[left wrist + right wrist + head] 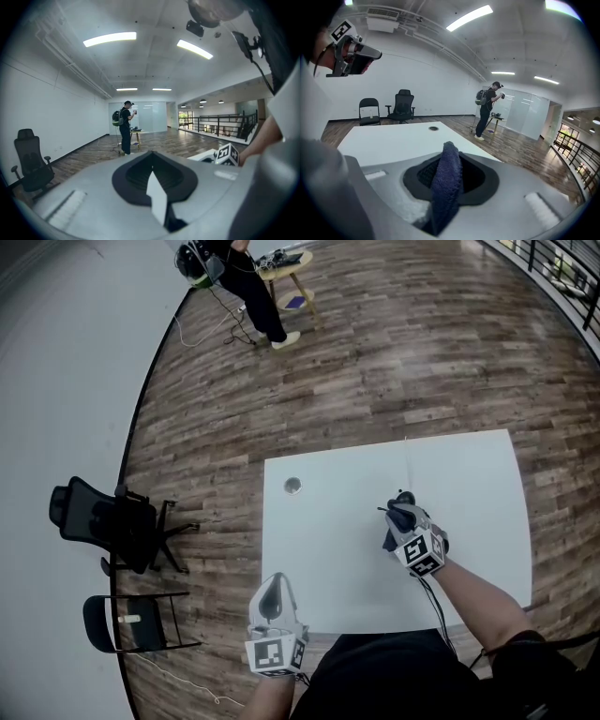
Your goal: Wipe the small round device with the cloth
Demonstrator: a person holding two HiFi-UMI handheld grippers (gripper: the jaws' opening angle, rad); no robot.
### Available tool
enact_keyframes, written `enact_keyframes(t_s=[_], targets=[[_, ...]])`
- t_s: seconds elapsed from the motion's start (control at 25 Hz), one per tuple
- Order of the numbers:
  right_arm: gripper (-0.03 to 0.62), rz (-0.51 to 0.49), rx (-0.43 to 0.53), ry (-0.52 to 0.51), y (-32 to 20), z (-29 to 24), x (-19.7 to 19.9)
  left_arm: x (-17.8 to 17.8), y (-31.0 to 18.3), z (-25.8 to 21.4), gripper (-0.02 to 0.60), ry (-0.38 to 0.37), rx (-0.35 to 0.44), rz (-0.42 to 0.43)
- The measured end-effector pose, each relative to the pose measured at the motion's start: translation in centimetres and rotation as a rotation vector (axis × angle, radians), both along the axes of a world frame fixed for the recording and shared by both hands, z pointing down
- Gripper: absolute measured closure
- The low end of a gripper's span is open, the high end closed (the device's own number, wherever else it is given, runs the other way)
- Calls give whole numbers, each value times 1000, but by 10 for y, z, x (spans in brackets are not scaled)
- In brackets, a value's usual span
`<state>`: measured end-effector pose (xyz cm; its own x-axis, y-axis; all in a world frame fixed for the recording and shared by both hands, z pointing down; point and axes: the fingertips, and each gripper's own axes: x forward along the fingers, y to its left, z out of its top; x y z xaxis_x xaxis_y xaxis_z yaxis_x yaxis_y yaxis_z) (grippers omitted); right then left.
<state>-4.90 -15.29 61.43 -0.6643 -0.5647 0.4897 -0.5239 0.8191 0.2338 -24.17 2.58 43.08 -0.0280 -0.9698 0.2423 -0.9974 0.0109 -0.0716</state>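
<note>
A white rectangular bench (pixel 469 484) stands on a wood-plank floor (pixel 394 352), and every place here is told from it. The small round grey device (pixel 292 486) lies on the bench near its far left corner, with bare white top all around it. The right gripper (pixel 401 514) is over the bench's middle, toward its right side and well apart from the device. Its fingers are closed on a dark blue terry cloth (pixel 447 183), which stands up between them in a thick fold. The left gripper (pixel 275 585) is at the bench's near left corner, its fingers drawn together with only a thin pale sliver between them and nothing held. Left of the bench stand a black office chair (pixel 103 521) and a black folding chair (pixel 131 622). Far beyond the bench, a person in dark clothes (pixel 239 287) stands at a small wooden table (pixel 286 273).
</note>
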Motion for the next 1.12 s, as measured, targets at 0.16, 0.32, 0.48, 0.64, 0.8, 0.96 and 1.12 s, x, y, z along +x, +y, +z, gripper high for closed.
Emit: enact_keyframes(t_s=[0.16,0.32,0.48,0.64,0.8,0.96,1.12], targets=[[523,15,-142,44,18,38,7,0,5,1,575,2,-6,-6],[523,21,-246,59,36,63,19,-3,8,3,575,4,-12,-14],[523,-1,-91,-27,24,12,12,-7,10,-1,575,2,-1,-22],[523,57,99,-93,-16,-50,12,-6,13,-4,575,-5,10,-25],[523,103,77,-59,-36,-35,17,-8,17,-6,575,-10,-3,-35],[523,129,13,-71,-44,-15,20,-11,22,-9,575,-22,-6,-49],[523,185,-53,-155,-51,-12,28,-11,26,-9,575,-27,-7,-59]])
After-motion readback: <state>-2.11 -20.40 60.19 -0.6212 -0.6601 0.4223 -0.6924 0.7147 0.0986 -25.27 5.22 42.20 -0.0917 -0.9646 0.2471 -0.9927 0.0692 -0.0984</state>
